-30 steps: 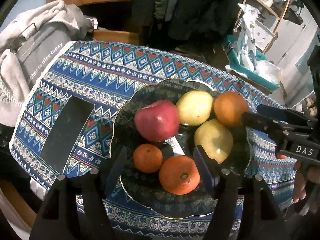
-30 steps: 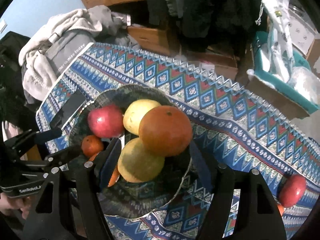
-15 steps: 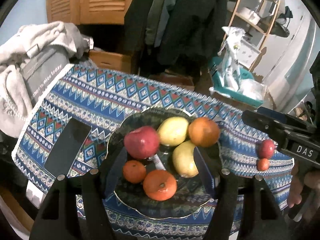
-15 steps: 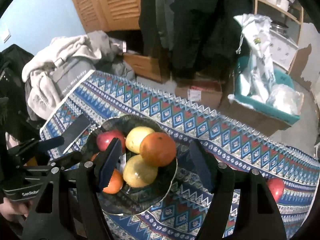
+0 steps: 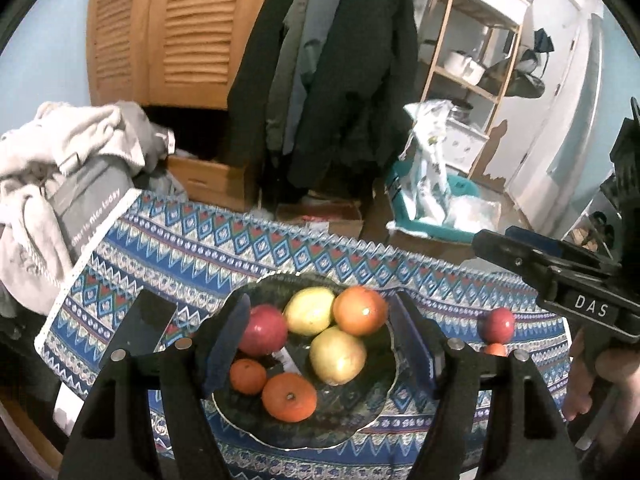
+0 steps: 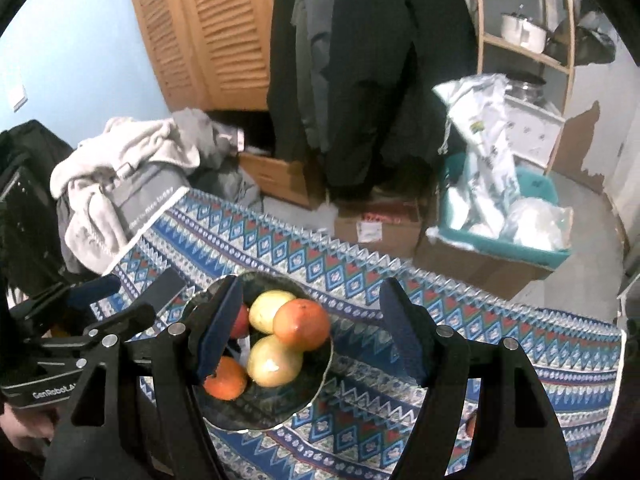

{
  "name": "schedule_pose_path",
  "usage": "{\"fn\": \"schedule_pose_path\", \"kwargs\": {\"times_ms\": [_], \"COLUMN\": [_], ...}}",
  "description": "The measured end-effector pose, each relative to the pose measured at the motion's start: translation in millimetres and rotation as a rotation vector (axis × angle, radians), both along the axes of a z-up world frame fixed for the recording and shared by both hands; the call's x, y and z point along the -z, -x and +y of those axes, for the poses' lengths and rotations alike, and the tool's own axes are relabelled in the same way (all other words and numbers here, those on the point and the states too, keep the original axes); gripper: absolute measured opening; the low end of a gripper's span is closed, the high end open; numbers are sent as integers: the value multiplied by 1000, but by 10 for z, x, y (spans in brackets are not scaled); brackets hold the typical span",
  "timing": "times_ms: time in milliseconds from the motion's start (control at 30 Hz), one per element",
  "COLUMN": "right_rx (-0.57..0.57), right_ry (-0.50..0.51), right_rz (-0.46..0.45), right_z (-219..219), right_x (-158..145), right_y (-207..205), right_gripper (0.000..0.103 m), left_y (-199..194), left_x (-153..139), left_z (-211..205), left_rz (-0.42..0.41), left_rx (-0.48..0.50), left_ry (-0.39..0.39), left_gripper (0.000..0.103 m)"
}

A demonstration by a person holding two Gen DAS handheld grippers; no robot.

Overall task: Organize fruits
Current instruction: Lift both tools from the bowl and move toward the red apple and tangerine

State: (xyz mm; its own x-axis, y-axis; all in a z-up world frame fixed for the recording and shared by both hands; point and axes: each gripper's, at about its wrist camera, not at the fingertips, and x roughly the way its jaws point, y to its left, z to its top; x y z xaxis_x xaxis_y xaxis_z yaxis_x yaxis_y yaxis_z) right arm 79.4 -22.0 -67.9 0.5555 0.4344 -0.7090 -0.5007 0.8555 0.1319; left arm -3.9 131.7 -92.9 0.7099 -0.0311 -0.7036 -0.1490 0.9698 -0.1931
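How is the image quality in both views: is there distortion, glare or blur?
Left wrist view: strong fisheye bending, dark corners; a small glare spot on the big orange; the fruit on the plate is fairly sharp. Right wrist view: same bending; the white bag looks smeared, and the yellow fruit shows a bright highlight.

The dark plate (image 5: 240, 300) is packed: red apple (image 5: 263, 330), two yellow fruits, three oranges, touching or nearly so, with only slim gaps between. Left of the plate a black phone (image 5: 144, 326) lies flat, close by. Right of the plate there's open tablecloth (image 6: 460, 320), then a loose red apple (image 5: 497, 324) near the edge.
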Motion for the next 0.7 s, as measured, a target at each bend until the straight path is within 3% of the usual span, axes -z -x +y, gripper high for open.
{"fn": "schedule_pose_path", "kwargs": {"times_ms": [267,700], "right_rx": [18,92], "right_ry": [-13,-5], "right_rz": [-61,-94], "right_z": [-217,-752], "right_x": [-233,-355], "right_y": [134,273], "right_gripper": [72,76], "left_y": [35,-34], "left_x": [-279,-434], "left_z": [-177,-640], "left_rz": [-69,-98], "left_rx": [28,107], "left_ry": [-12,-14], "left_gripper": [78,81]}}
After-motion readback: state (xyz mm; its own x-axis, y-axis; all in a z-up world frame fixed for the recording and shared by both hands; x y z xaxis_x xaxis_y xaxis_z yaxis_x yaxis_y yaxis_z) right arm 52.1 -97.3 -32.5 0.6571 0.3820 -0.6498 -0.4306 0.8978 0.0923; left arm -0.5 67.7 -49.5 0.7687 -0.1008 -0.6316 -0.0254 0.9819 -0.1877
